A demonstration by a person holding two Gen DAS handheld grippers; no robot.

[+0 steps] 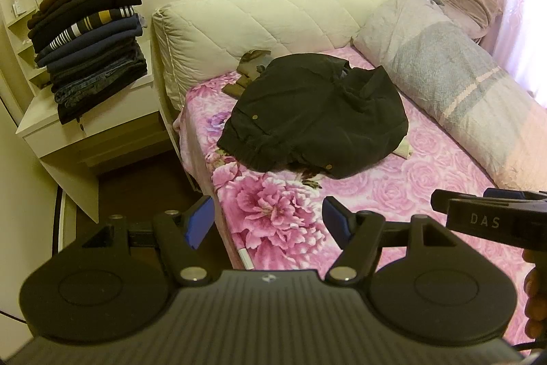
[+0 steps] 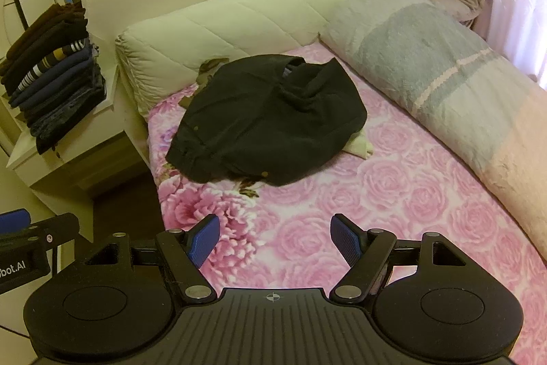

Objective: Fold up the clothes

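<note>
Black cloth, a rumpled jacket-like garment (image 1: 314, 115) with small brass snaps, lies heaped in the middle of both wrist views on the pink floral bedsheet (image 1: 427, 180), ahead of both grippers and well apart from them. Its long axis runs from the gathered hem at lower left of the frame up toward the bunched part at upper right. A pale cloth (image 2: 359, 147) peeks from under its right edge and an olive one (image 1: 251, 70) lies behind it by the headboard.

In the left wrist view the garment sits slightly right of centre; in the right wrist view it sits slightly left of centre (image 2: 270, 118), so it lies between the two tools, neither plainly nearer.

The left gripper (image 1: 268, 223) has its blue pads spread wide, holding and touching nothing. The right gripper (image 2: 275, 236) is likewise spread and empty, hovering above bare sheet.

At upper left of the frame a stack of folded clothes (image 1: 90, 47) stands on a white dresser (image 1: 85, 132). The heaped garment looks unfolded.
</note>
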